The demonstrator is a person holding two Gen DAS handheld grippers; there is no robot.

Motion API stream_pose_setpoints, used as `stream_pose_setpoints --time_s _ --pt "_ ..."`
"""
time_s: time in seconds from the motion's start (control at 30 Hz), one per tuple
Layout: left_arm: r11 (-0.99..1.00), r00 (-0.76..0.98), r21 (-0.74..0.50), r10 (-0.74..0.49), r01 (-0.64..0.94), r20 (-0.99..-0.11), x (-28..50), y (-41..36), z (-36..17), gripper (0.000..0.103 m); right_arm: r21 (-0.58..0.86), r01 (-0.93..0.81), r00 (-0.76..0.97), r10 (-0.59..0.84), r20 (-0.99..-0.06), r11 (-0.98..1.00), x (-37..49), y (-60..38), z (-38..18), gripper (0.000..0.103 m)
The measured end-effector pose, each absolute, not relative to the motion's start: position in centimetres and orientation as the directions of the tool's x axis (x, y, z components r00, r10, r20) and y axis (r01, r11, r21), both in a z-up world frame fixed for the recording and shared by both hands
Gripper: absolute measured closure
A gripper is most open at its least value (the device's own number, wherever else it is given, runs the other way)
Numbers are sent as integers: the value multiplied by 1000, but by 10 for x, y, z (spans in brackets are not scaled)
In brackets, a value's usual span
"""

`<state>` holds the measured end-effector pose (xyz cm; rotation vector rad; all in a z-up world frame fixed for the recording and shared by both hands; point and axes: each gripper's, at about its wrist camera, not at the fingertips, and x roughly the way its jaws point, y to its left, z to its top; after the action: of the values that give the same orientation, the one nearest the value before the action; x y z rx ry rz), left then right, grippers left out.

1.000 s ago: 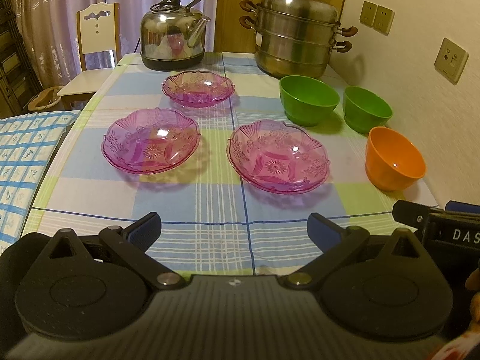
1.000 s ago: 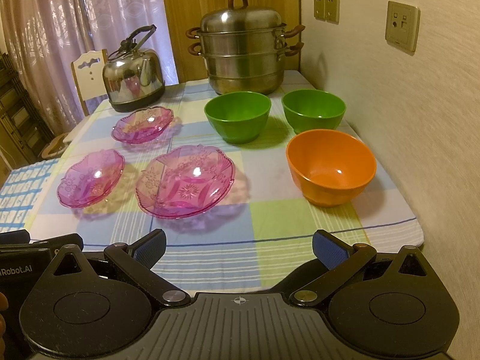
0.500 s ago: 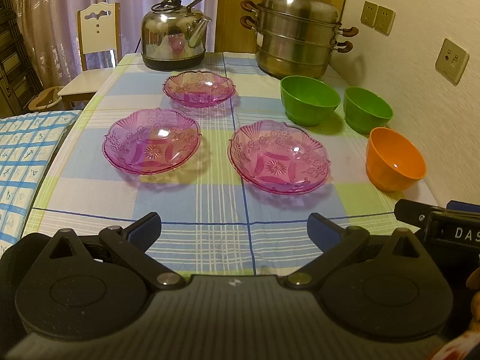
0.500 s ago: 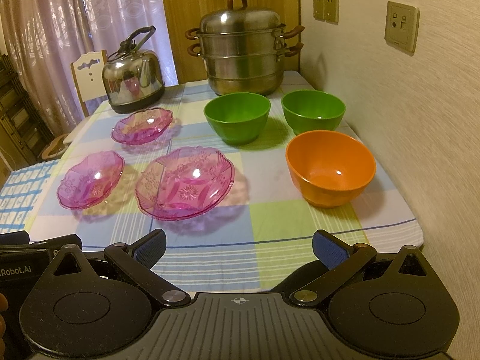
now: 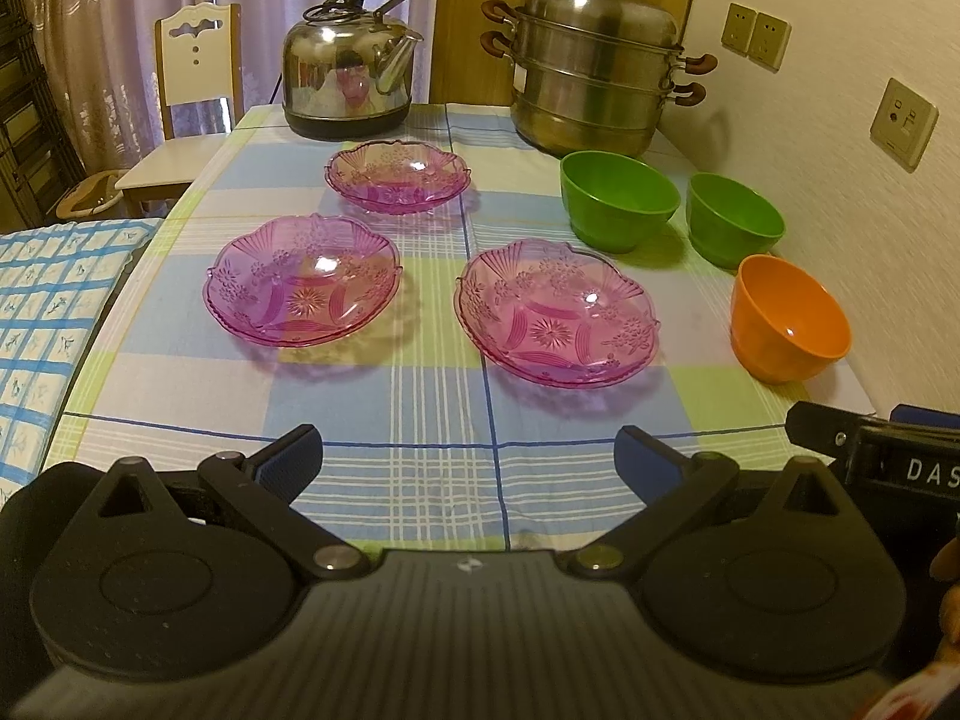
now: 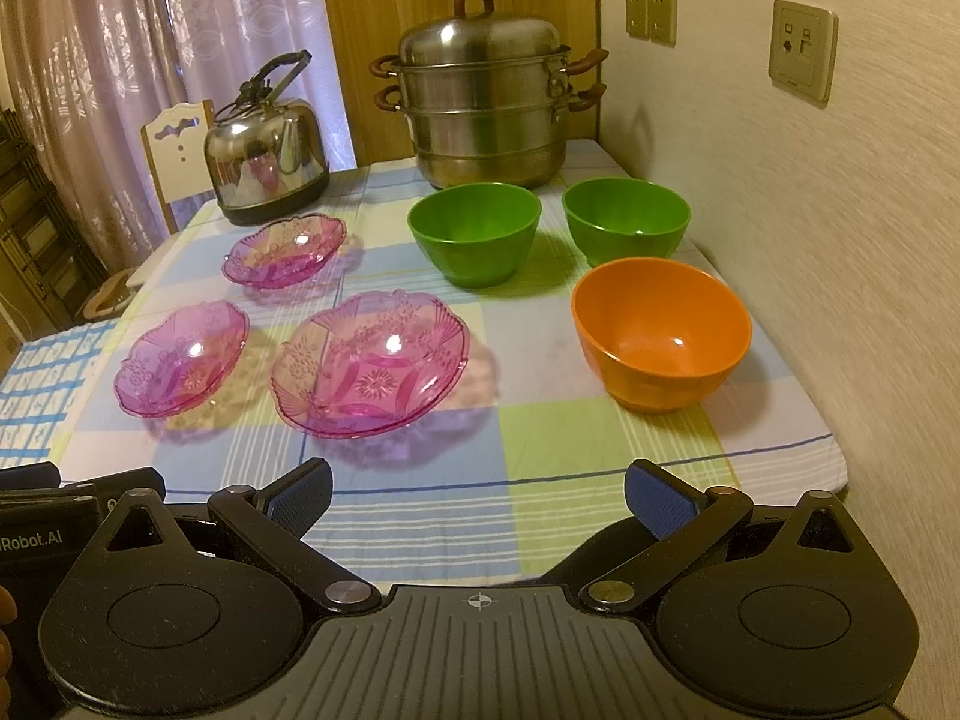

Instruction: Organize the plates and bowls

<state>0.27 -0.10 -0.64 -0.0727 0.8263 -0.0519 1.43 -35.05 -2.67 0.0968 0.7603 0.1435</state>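
At the table's near edge (image 5: 420, 498), both tools (image 5: 468, 459) (image 6: 477, 495) gape wide, well short of the plates (image 5: 558, 318).

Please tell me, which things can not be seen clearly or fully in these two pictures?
- Right gripper: in the left wrist view the right edge cuts it off; jaws not shown there.
- Steel steamer pot: its lid hides the inside, both views.
- Steel kettle: closed, contents unseen.
- White wooden chair: the checked tablecloth hides its lower part.
- Grey wall socket: markings too small to read.
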Motion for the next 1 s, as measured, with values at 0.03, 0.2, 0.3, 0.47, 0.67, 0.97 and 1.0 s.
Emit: stream_pose_setpoints --time_s 0.03,0.2,0.3,0.47,0.67,0.97,1.0 --pt "996 677 -85 -74 17 -732 3 -1 -6 0 139 -94 716 164 -679 986 14 -350 -27 0" --pt "996 678 -85 -73 16 -731 2 -1 -7 0 140 -93 716 164 -679 986 14 -350 -27 0" --pt "996 677 -83 -73 17 -732 3 -1 -6 0 139 -93 715 164 -679 986 14 -350 -27 0" --pt "996 677 -84 -73 17 -732 3 -1 -6 0 139 -94 715 164 -679 986 14 -350 -27 0" --pt "996 677 -85 -73 16 -732 2 -1 -6 0 140 -94 715 164 -679 986 14 -351 -27 0" --pt "996 676 -87 -74 14 -733 3 0 -6 0 143 -91 716 165 -679 986 15 -352 -27 0" --pt "996 675 -91 -75 12 -734 3 1 -6 0 148 -88 718 166 -676 985 15 -353 -27 0"
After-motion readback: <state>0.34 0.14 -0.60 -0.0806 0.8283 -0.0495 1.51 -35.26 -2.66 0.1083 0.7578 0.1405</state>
